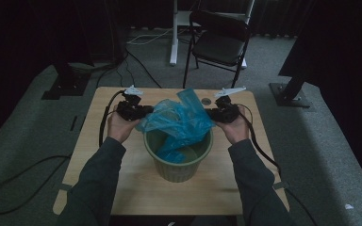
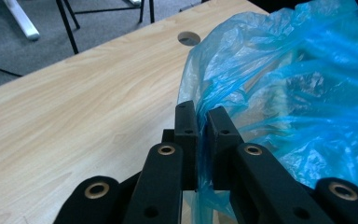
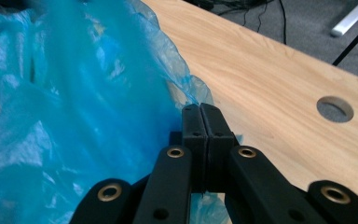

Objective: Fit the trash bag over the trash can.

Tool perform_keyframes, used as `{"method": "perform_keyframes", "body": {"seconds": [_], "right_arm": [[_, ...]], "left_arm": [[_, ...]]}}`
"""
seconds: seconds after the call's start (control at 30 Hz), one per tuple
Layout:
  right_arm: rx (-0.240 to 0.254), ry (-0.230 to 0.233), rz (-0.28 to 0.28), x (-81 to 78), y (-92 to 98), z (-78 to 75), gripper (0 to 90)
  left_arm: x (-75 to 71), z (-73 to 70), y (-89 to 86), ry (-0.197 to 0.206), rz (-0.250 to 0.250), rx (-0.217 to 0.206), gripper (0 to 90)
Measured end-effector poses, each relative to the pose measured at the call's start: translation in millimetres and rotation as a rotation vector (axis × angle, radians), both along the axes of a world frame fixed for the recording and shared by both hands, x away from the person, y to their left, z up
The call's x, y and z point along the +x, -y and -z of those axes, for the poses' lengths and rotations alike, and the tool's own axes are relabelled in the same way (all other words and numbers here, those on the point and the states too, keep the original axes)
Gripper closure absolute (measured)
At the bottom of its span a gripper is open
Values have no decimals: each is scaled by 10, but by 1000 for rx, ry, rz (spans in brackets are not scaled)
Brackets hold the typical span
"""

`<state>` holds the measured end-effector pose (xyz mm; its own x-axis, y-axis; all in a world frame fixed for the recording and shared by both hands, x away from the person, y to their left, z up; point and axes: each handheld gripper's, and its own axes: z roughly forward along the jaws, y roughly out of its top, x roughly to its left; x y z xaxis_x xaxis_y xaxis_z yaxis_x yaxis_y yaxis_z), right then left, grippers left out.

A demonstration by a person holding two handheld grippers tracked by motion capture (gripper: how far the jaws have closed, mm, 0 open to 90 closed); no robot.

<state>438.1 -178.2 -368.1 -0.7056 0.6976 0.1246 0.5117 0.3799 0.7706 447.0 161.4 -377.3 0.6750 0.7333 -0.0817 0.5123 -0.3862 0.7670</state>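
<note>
This is looking like a recording lab or studio rather than a home; black curtains are hanging around the whole space and shutting out light; grey carpet is covering the floor; cables are trailing loosely across it; 2 black stand bases are sitting bolted at either side; 1 small wooden table with a cable hole is standing alone in the middle; a black folding chair is waiting behind it; a white desk leg is rising beside that.
</note>
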Motion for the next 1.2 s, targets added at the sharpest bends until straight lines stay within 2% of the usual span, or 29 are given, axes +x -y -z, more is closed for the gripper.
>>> {"method": "perform_keyframes", "body": {"seconds": [0.1,0.37,0.63,0.67,0.73,0.77,1.1,1.13,1.17,1.2], "right_arm": [[2,-12,6,4,19,45,895],[-6,-43,18,23,68,136,896],[-5,-73,21,-35,156,248,896],[3,-75,17,-74,186,268,895],[4,-74,17,-87,192,272,895],[7,-72,4,-132,208,275,895],[10,-36,-23,-298,243,212,869],[8,-31,-28,-337,258,202,854],[8,-31,-28,-337,258,202,854],[6,-25,-28,-363,270,196,807]], "left_arm": [[41,63,16,-33,5,0,836],[76,152,16,-60,-1,-4,837],[7,250,-42,-79,11,-8,832],[-27,255,-67,-81,16,-26,830],[-47,253,-82,-80,17,-32,827],[-91,242,-118,-79,26,-48,823],[-351,130,-256,-29,54,-113,780],[-411,115,-274,-18,64,-125,775],[-411,115,-274,-18,64,-125,771],[-471,102,-287,-3,68,-123,765]]}}
